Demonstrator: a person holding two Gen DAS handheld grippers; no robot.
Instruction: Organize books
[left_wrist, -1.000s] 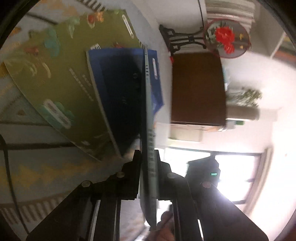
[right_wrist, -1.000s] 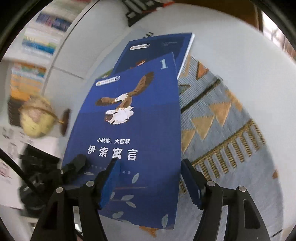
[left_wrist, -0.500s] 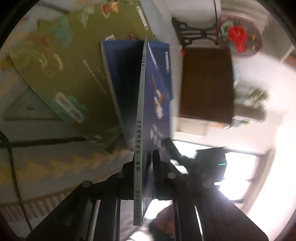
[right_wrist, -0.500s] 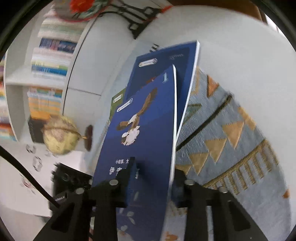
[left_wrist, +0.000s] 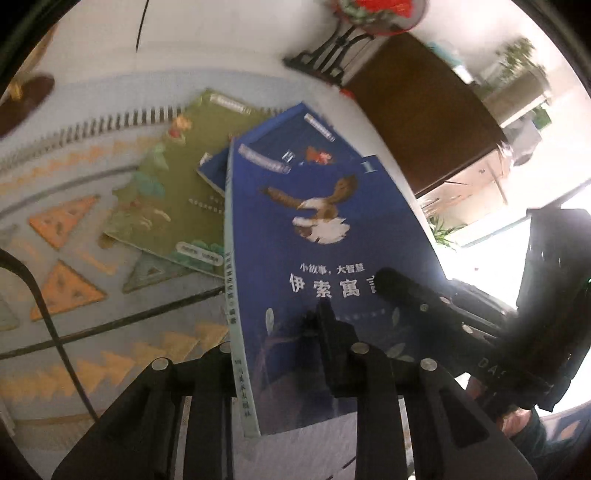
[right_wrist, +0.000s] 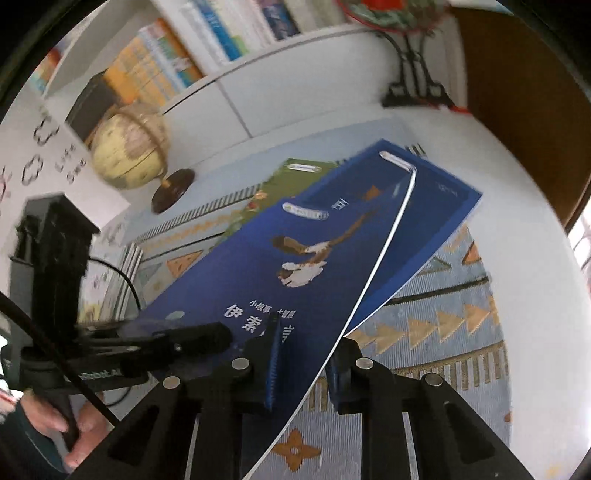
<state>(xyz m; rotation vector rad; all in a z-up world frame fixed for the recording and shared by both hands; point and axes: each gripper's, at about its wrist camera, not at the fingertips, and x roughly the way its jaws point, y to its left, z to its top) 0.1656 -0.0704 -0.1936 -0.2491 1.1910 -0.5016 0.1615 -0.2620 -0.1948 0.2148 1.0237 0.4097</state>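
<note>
A blue book with an eagle on its cover (left_wrist: 332, 236) is lifted and tilted above the patterned mat (left_wrist: 74, 295). My left gripper (left_wrist: 273, 332) holds its spine side near the lower edge; the jaws are opening, with the book still between the pads. My right gripper (right_wrist: 304, 354) clamps the book's (right_wrist: 280, 266) opposite long edge, jaws closing on it. Each gripper shows in the other's view: the right gripper (left_wrist: 399, 284) and the left gripper (right_wrist: 192, 339). Beneath lie a second blue book (right_wrist: 436, 229) and a green book (left_wrist: 166, 199).
A globe (right_wrist: 125, 147) stands at the mat's far left, before a bookshelf (right_wrist: 166, 55). A black ornament stand (right_wrist: 410, 74) and a brown cabinet (left_wrist: 417, 110) sit behind the books. A black cable (left_wrist: 44, 306) crosses the mat. A hand (right_wrist: 81, 424) grips the left tool.
The right gripper went from wide open to closed on the eagle book's edge. Both grippers rose and rolled, so the book turned from edge-on to cover-up in the left view.
</note>
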